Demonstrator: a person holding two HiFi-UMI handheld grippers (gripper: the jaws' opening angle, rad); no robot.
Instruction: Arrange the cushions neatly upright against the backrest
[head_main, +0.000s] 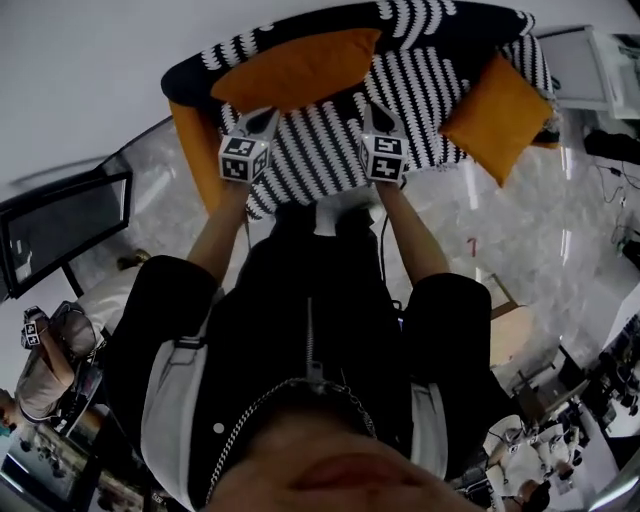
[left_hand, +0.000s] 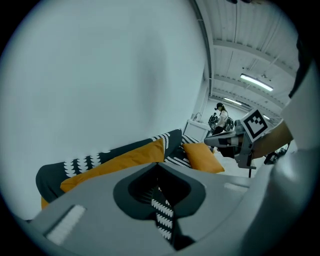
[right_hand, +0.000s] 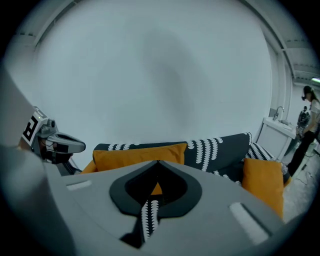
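Now the left tool (head_main: 262, 122) and the right tool (head_main: 378, 118) each pinch the striped cushion (head_main: 322, 135) by its near edge

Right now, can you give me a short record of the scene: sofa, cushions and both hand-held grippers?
Sofa: black-and-white patterned cover
Patterned cushion: over the seat, between both grippers
Left hand-held gripper: shut on the patterned cushion's edge
Right hand-held gripper: shut on its other edge
Left orange cushion: leaning against the backrest
Right orange cushion: tilted at the sofa's right end
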